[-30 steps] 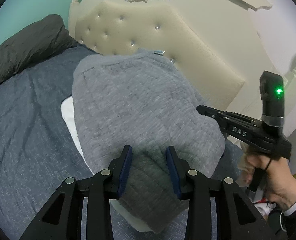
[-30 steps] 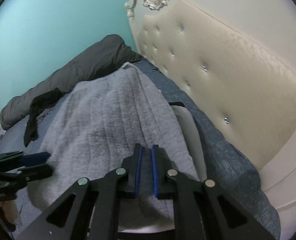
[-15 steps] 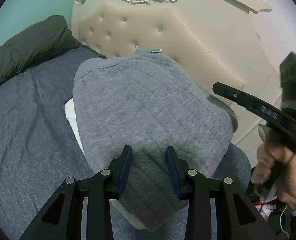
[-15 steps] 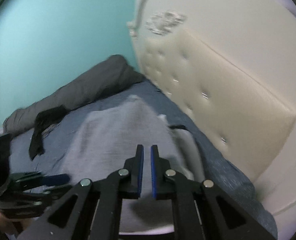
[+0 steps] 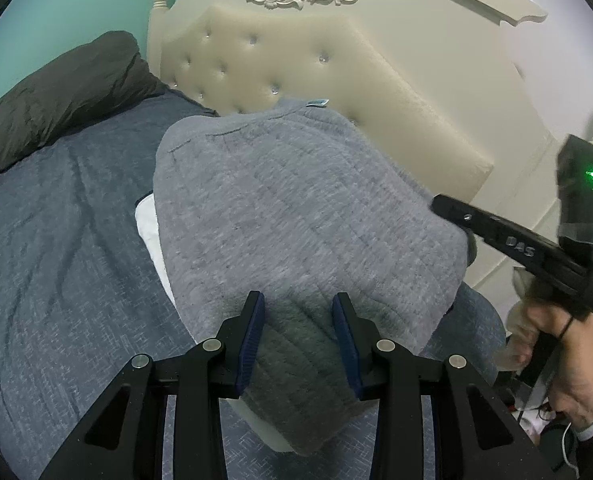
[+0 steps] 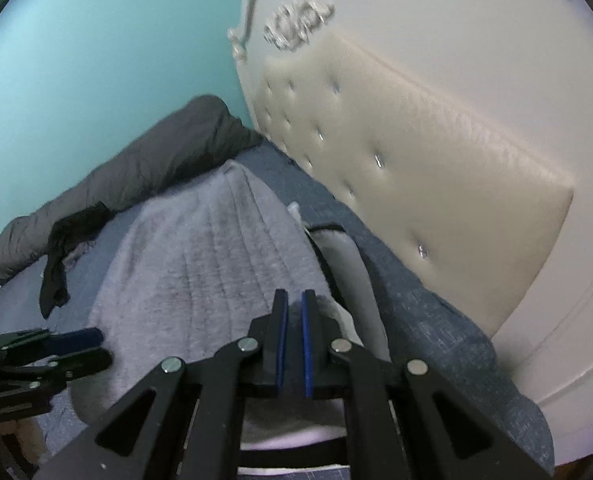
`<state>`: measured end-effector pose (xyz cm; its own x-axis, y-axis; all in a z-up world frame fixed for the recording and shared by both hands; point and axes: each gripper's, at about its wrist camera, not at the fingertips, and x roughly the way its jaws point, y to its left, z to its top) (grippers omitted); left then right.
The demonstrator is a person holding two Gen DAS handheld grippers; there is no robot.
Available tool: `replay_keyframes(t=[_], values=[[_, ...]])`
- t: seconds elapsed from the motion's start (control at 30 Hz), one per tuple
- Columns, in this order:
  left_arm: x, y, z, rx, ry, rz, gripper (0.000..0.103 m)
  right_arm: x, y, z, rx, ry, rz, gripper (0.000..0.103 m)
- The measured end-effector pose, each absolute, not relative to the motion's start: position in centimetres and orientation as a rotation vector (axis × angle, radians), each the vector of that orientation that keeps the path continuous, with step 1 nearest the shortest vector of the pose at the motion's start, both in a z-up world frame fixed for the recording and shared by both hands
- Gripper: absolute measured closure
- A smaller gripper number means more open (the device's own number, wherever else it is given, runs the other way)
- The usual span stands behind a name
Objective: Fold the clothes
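A grey quilted garment [image 5: 296,208] lies folded on the blue bedspread [image 5: 56,260], on top of a white piece of clothing [image 5: 146,224]. My left gripper [image 5: 298,300] hovers over the garment's near edge, its blue pads apart and the cloth lying below them. In the right wrist view the left gripper [image 6: 92,346] sits at the garment's [image 6: 216,264] left side. My right gripper [image 6: 291,294] is shut with nothing between its pads, above the garment's near right corner. A hand holds the right gripper [image 5: 436,202] beside the garment's right edge.
A cream tufted headboard [image 5: 316,80] stands just behind the garment. A dark grey duvet roll [image 6: 144,168] lies along the teal wall, with a black garment [image 6: 56,264] in front of it. The white clothing with black trim [image 6: 348,264] shows beside the grey garment.
The right gripper has risen and drawn back from the grey garment, still shut. The left gripper and the garment have stayed where they were.
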<state>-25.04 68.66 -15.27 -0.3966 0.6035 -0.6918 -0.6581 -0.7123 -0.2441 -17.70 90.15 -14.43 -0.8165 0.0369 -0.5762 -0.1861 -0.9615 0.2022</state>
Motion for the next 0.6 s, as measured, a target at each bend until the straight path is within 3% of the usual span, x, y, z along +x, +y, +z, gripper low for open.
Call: replay_keyframes(t=[0.23, 0.6], values=[[-24.4, 68.5, -14.2, -0.998, 0.080, 2.167, 0.065, -16.5, 89.2, -14.0, -0.829, 0.446, 2.916, 0.099], [-27.5, 69.7, -12.7, -0.990, 0.035, 2.189, 0.065, -23.5, 85.5, -13.0, -1.061, 0.257, 2.993, 0.099]])
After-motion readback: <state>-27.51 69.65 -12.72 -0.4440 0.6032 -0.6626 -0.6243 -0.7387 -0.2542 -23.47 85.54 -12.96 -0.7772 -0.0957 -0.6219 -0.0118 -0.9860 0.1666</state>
